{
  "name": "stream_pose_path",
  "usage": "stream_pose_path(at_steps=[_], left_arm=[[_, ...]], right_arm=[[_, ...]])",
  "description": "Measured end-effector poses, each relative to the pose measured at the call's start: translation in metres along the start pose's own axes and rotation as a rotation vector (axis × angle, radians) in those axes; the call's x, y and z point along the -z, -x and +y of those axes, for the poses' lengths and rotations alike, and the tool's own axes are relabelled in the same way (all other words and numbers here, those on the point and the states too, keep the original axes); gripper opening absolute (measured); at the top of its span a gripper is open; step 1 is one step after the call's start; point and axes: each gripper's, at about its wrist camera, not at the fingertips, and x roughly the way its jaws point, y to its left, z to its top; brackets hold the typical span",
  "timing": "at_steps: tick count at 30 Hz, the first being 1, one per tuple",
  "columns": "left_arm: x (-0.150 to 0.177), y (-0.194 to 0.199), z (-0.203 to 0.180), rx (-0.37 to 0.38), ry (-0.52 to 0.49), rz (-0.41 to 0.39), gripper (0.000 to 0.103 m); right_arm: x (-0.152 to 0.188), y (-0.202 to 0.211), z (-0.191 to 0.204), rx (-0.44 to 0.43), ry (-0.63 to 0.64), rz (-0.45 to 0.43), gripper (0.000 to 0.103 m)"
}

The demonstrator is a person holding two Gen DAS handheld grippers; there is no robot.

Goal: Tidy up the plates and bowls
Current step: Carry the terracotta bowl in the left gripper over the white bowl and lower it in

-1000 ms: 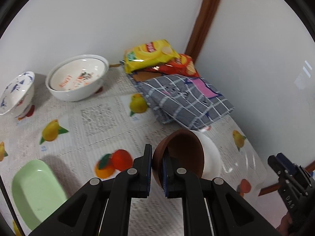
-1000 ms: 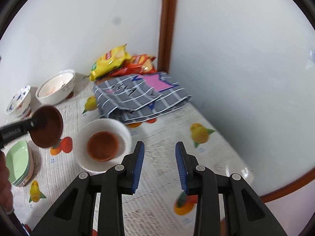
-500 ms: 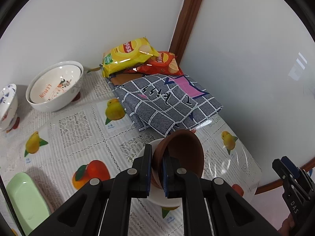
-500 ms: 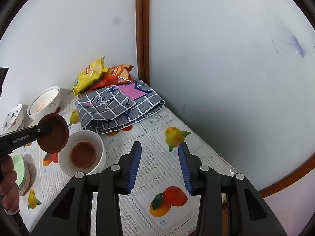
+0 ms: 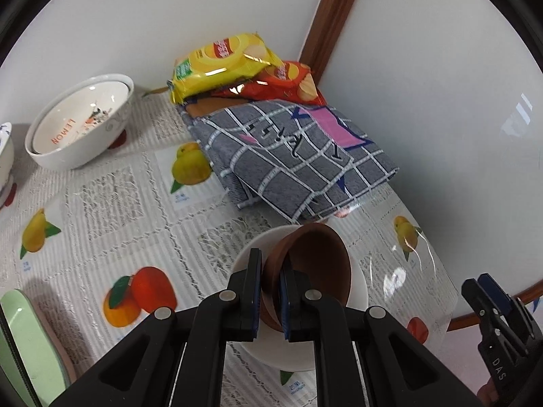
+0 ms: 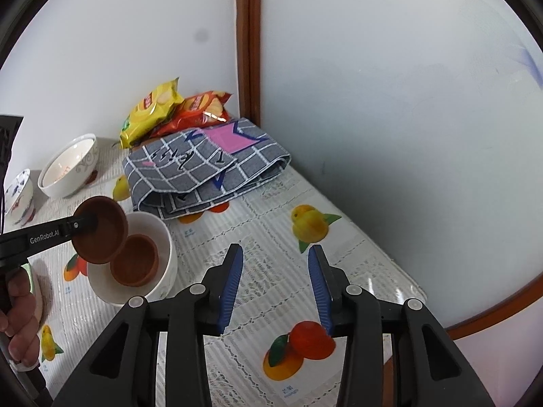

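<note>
A fruit-print bench point(image 5: 112, 203) set into a wall corner, read from left to right. At far left a pale green dish point(image 5: 23, 346) lies at the bench edge, with a blue-patterned bowl point(image 6: 18, 191) behind it and, just beside that, a white "LEMON" bowl point(image 5: 79, 123) with another bowl nested inside it, an arrangement that suggests like pieces are being grouped.

At centre the left gripper point(image 5: 270, 291) has its jaws pinched narrow on the near rim of a brown bowl point(image 5: 317, 264), one jaw inside the rim and one outside, holding it tilted above a white bowl point(image 6: 159, 237). The right-hand view shows a second brown bowl point(image 6: 135, 264) already sitting in that white bowl. The carried bowl overhangs the white bowl's left rim, apparently so that it can be lowered to nest with its twin. Whether it touches anything below cannot be told.

Behind, a folded grey checked cloth point(image 5: 292, 156) lies on the bench, with a yellow snack bag point(image 5: 224, 61) and a red snack bag point(image 5: 288, 83) stacked against the wooden corner post point(image 6: 247, 40).

At right the right gripper point(image 6: 275, 281) hangs over bare bench with its jaws wide and holding nothing, kept well apart from the bowls, likely to leave the left one room.
</note>
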Motion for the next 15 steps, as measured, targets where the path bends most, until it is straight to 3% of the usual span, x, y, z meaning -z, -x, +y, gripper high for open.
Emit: stream_pose_path(at_steps=[15], left_arm=[[0.003,-0.024,0.001,-0.021,0.008,0.069,0.010]], right_arm=[[0.005,-0.027,0.004,-0.023,0.005,0.052,0.040]])
